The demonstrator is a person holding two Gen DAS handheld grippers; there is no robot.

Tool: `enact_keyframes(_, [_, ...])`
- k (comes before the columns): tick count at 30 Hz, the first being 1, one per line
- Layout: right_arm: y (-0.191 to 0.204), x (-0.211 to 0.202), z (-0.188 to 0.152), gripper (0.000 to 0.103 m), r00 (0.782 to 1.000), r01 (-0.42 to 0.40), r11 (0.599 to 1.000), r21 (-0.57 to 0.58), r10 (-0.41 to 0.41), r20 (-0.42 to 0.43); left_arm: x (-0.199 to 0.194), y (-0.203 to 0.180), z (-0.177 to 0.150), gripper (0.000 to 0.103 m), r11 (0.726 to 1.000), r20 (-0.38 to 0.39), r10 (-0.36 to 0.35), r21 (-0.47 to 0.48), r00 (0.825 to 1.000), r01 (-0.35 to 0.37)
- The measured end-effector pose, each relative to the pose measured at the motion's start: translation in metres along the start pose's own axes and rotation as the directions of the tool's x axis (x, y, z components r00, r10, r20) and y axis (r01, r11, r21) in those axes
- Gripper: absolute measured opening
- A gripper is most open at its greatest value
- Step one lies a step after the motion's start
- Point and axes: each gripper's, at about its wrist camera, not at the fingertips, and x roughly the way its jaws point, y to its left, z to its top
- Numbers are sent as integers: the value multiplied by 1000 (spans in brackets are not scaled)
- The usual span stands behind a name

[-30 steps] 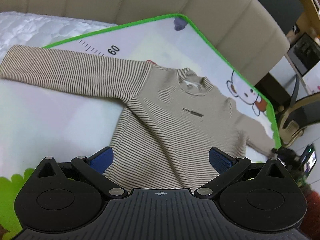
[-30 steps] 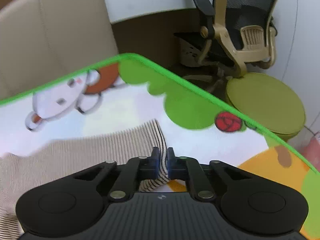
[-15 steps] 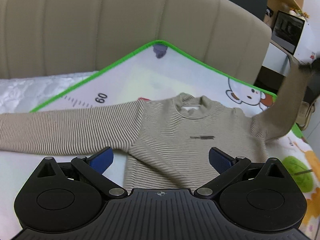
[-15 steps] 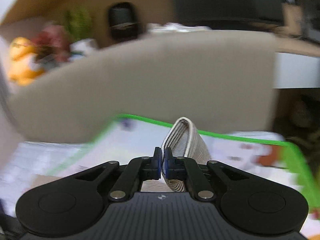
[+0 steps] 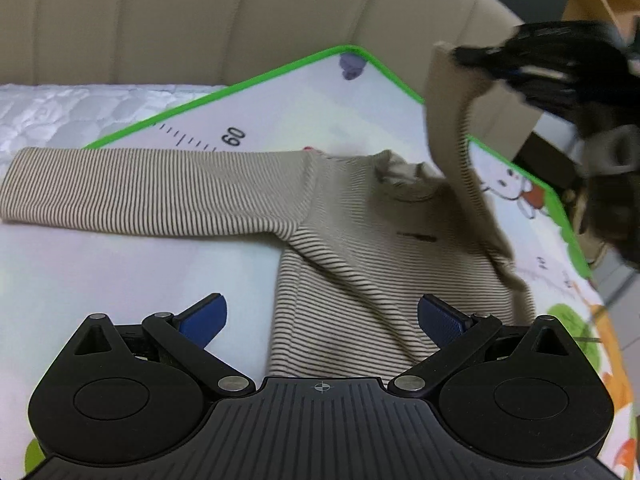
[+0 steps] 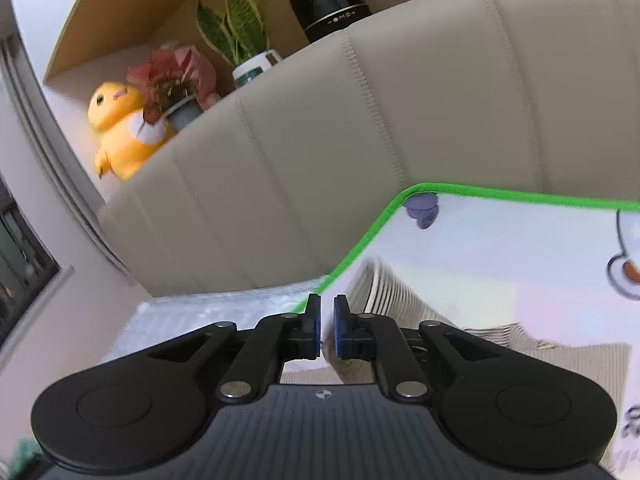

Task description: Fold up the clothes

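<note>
A beige striped long-sleeved sweater (image 5: 360, 240) lies face up on a white play mat (image 5: 120, 280) with a green border. Its left sleeve (image 5: 140, 192) lies flat, stretched out to the left. My left gripper (image 5: 320, 316) is open and empty, low over the sweater's hem. My right gripper (image 6: 327, 328) shows in the left wrist view (image 5: 472, 56) high at the right, holding the right sleeve (image 5: 452, 132) lifted above the collar. In the right wrist view its pads (image 6: 314, 320) stand slightly apart with the sleeve (image 6: 396, 296) beside and under them.
A beige padded headboard (image 5: 200, 20) runs behind the mat. A white quilted mattress (image 5: 60, 104) shows at the left. On a shelf above stand a yellow plush toy (image 6: 120, 128), potted plants (image 6: 240, 32) and a black speaker (image 6: 328, 0).
My right gripper has carried the right sleeve up and leftward over the sweater's chest, and its pads have parted a little. The left gripper stayed open above the hem.
</note>
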Motion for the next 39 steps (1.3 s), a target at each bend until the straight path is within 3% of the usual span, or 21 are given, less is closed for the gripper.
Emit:
enact_keyframes(5, [-9, -23, -5, 19, 999, 52, 998, -40, -53, -15, 2, 25, 10, 103, 992, -10, 51, -118, 999, -52])
enact_keyframes(11, [-32, -59, -26, 28, 986, 141, 985, -101, -148, -71, 16, 76, 12, 103, 940, -87, 62, -329, 994, -87])
enact_keyframes(13, [-44, -68, -44, 30, 979, 158, 984, -84, -167, -120, 13, 88, 11, 96, 928, -80, 79, -358, 994, -103])
enact_keyframes(15, [-56, -77, -63, 31, 968, 176, 982, -68, -185, -168, 6, 102, 14, 77, 907, -59, 150, -390, 987, -161])
enact_keyframes(16, [-63, -81, -72, 31, 962, 185, 981, -60, -193, -192, 1, 110, 16, 76, 891, -47, 193, -409, 980, -195])
enact_keyframes(17, [-69, -85, -81, 31, 955, 195, 979, -53, -201, -216, -3, 119, 18, 76, 872, -34, 239, -432, 970, -230])
enact_keyframes(19, [-80, -92, -96, 32, 945, 206, 978, -27, -206, -254, -11, 140, 24, 76, 825, -2, 357, -469, 934, -317])
enact_keyframes(22, [-86, -95, -102, 36, 941, 215, 977, 3, -206, -267, -18, 170, 33, 76, 750, 31, 517, -498, 856, -435])
enact_keyframes(24, [-88, -102, -103, 36, 941, 222, 975, 6, -212, -265, -8, 183, 41, 76, 744, 24, 555, -461, 832, -483])
enact_keyframes(26, [-87, -108, -98, 39, 943, 226, 974, 11, -216, -252, 6, 191, 45, 73, 731, -7, 573, -448, 820, -515])
enact_keyframes(28, [-89, -119, -95, 42, 949, 223, 975, 17, -214, -233, 15, 194, 47, 60, 718, -12, 592, -447, 806, -534])
enact_keyframes(30, [-90, -127, -90, 47, 952, 228, 974, -2, -223, -211, 15, 186, 51, 20, 736, 11, 589, -421, 808, -531])
enact_keyframes(34, [-106, -142, -87, 49, 945, 270, 962, -40, -273, -179, 8, 161, 63, 4, 793, 70, 557, -339, 827, -506])
enact_keyframes(39, [-139, -162, -81, 49, 952, 294, 952, 88, -284, -113, -15, 88, 103, 3, 895, 209, 437, -197, 875, -400])
